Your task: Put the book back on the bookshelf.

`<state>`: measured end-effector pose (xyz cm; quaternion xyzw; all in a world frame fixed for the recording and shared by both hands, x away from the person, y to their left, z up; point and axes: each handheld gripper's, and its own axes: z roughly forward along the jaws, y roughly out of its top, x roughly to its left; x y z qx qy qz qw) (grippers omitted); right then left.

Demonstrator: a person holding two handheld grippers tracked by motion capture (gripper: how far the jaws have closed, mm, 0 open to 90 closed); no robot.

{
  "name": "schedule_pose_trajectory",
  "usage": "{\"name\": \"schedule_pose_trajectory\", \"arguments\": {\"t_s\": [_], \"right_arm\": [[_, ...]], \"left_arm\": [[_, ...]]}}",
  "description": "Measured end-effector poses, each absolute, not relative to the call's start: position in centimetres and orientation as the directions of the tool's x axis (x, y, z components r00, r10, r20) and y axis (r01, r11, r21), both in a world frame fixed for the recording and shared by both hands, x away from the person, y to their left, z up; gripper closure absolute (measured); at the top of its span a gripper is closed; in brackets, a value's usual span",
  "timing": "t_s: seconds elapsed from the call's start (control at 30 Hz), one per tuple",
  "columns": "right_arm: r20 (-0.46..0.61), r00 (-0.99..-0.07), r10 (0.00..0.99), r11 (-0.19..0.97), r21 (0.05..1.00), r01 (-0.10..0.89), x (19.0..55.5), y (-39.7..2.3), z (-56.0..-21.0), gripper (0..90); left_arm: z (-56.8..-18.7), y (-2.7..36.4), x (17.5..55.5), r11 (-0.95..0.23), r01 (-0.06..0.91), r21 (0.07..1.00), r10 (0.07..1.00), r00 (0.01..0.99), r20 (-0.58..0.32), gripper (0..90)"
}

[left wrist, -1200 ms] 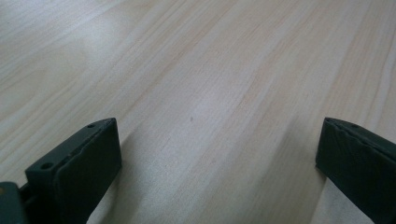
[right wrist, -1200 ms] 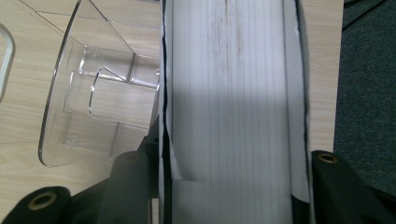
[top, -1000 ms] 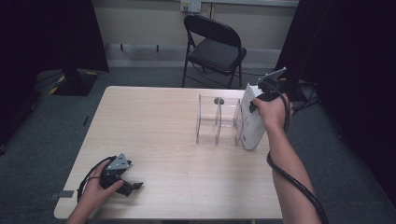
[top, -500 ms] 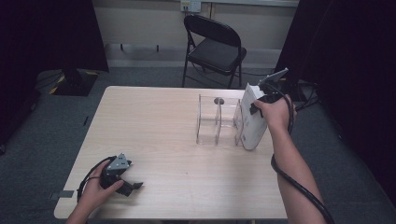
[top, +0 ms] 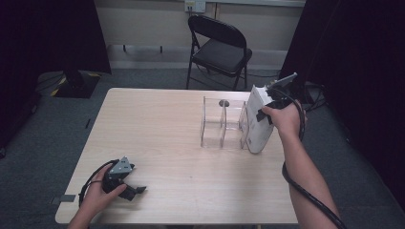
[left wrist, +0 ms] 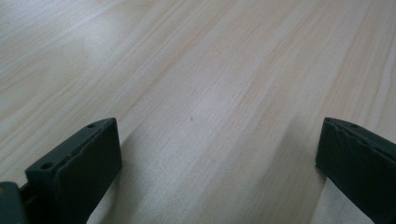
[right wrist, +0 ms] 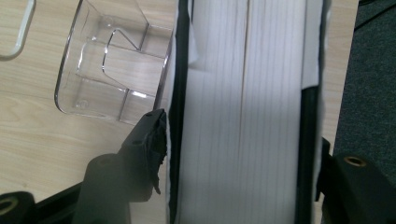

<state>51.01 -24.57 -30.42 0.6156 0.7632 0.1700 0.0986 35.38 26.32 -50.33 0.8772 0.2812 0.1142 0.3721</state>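
The book (top: pixel 258 125) by my right tool (right wrist: pixel 243 154) has white pages and a black cover. The rack (top: pixel 223 123) beside it is see-through clear plastic. My tabletop (top: pixel 157 129) is pale wood with fine grain streaks; both tools have black pads, and my left tool (top: pixel 135 191) carries a grey plate.

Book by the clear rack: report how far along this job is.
Done: the book stands tilted on the table at the clear rack's right end. In hand: the right gripper straddles it, jaws just opening; grip unclear. Left: let go, withdraw. The left gripper rests open.
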Motion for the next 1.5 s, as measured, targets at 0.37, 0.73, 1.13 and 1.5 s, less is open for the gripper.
{"name": "schedule_pose_trajectory", "arguments": {"t_s": [0.37,0.73,1.13,1.5], "right_arm": [[0.075,-0.245,0.967,0.201,0.372,0.906,50.2,-25.0,-30.5,38.3],[0.082,-0.258,0.963,0.21,0.377,0.902,49.5,-25.2,-30.6,36.2],[0.094,-0.271,0.958,0.218,0.379,0.899,48.8,-25.5,-30.8,33.6],[0.103,-0.289,0.952,0.229,0.389,0.893,48.1,-25.9,-30.8,29.0]], "left_arm": [[-50.3,26.3,35.4,-0.565,0.408,0.717,0.577,0.817,-0.01,0.0],[-50.4,26.3,35.4,-0.56,0.409,0.721,0.578,0.816,-0.014,0.0],[-50.4,26.3,35.4,-0.56,0.409,0.721,0.578,0.816,-0.014,0.0],[-50.3,26.3,35.4,-0.566,0.408,0.716,0.576,0.817,-0.01,0.0]]}}
